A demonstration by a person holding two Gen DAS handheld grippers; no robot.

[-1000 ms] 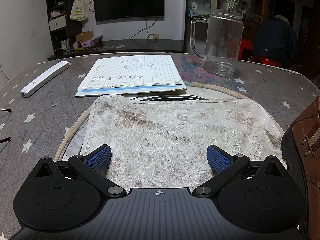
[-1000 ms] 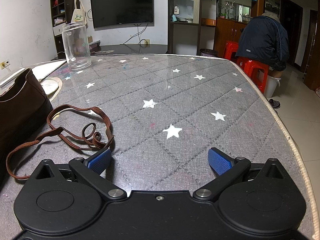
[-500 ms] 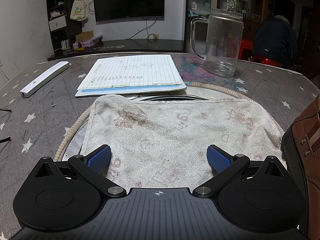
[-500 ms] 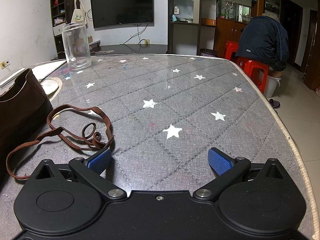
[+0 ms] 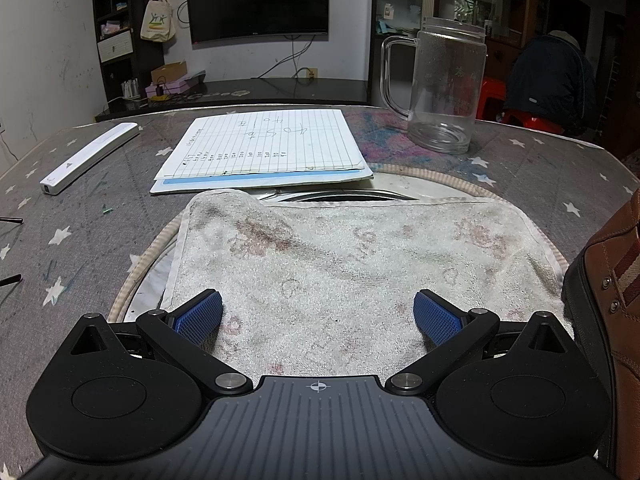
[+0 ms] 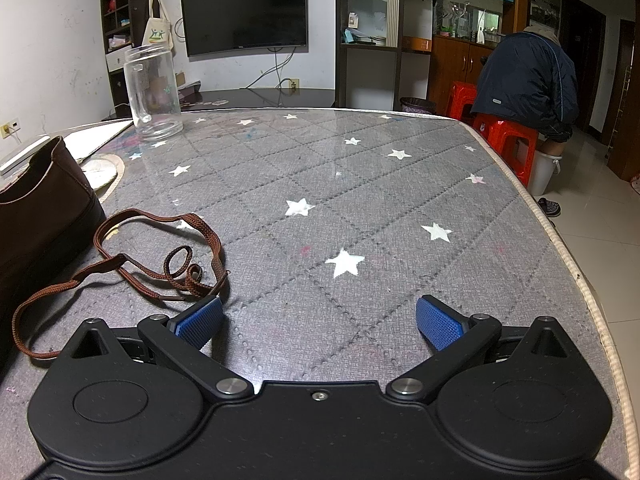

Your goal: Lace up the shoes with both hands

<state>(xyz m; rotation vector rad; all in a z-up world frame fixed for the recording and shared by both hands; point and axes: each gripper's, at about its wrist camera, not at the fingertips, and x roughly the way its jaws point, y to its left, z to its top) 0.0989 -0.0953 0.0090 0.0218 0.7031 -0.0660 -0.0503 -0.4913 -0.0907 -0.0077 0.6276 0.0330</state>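
Brown lace (image 6: pixel 160 256) is lying loose on the table (image 6: pixel 360 208) beside the shoe (image 6: pixel 40 204), just ahead of the right gripper (image 6: pixel 320 322), whose jaws are sitting wide apart, gripping nothing. Left gripper (image 5: pixel 318 318) is hovering over the towel (image 5: pixel 360 264), jaws spread too, shoe (image 5: pixel 616 280) at its right. Lacing is looking unstarted; picking up and threading all remaining.

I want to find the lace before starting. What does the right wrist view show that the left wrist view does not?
Only the right wrist view shows the loose brown woven shoelace lying on the table beside the open right gripper.

Only the left wrist view shows the stained white towel, the lined paper sheet, the white bar-shaped device and the open left gripper.

Both show the brown leather shoe and the clear glass mug.
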